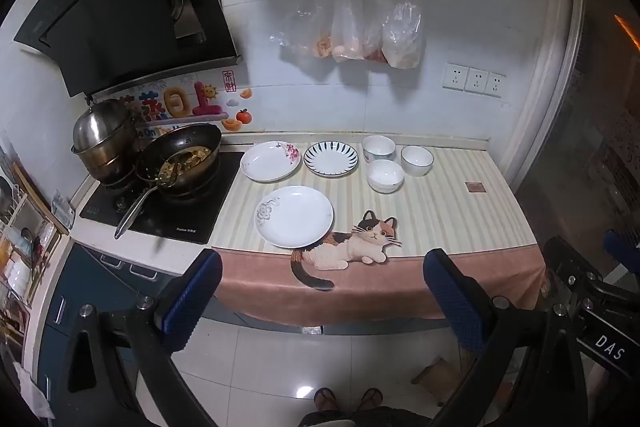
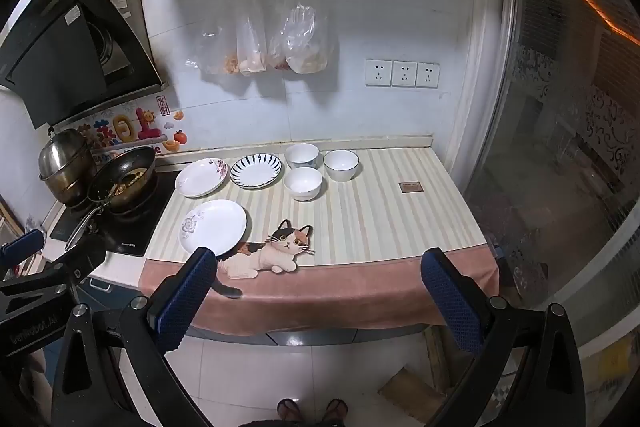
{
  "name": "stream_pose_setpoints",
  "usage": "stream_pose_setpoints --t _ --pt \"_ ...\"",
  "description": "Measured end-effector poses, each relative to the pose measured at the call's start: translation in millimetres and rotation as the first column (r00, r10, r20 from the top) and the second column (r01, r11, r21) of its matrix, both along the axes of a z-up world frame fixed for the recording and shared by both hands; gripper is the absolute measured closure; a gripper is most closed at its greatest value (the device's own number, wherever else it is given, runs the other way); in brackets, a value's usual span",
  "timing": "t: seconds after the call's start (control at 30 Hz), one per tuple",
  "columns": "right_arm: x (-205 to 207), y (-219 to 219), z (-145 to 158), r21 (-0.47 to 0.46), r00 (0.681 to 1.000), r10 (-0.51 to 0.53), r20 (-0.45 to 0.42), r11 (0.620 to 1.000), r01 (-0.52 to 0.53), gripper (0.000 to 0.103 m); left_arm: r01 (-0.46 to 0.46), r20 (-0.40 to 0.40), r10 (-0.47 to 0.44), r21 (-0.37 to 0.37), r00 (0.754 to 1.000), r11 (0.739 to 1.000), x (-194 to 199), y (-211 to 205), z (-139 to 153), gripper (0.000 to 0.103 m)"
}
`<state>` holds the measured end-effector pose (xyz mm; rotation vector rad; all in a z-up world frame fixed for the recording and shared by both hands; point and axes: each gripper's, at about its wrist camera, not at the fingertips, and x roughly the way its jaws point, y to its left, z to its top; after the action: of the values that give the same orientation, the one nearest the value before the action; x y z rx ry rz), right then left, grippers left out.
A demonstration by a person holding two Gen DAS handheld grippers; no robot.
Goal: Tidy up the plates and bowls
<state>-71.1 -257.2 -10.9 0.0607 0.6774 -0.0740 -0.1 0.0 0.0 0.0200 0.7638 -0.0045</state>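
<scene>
Left claw [image 1: 324, 291] stands wide, nothing between its blue pads, held off the front edge of the worktop [image 1: 440, 211]. Right claw [image 2: 320, 291] likewise wide and empty, also short of the edge.

On the striped cloth with the cat picture [image 1: 352, 247]: three plates and three bowls, all apart from the claws. The plate with a grey flower [image 1: 294, 215] lies nearest the front, its rim touching the cat picture. Behind it, side by side, lie the plate with pink blossoms [image 1: 270, 161] and the blue-striped plate [image 1: 331, 159]. To their right the three white bowls [image 1: 385, 175] sit in a close cluster, upright.

A wok [image 1: 180, 157] holding food and a steel pot [image 1: 103, 143] occupy the hob at left. The person's sandalled feet [image 1: 348, 399] show on the floor below.
</scene>
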Motion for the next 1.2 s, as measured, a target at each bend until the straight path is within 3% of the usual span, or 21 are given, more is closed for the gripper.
stream_pose_setpoints --t 1.2 --pt "3 6 8 -0.004 1.000 0.007 0.003 1.000 -0.007 0.000 -0.008 0.000 0.008 -0.013 1.000 1.000 -6 7 3 0.000"
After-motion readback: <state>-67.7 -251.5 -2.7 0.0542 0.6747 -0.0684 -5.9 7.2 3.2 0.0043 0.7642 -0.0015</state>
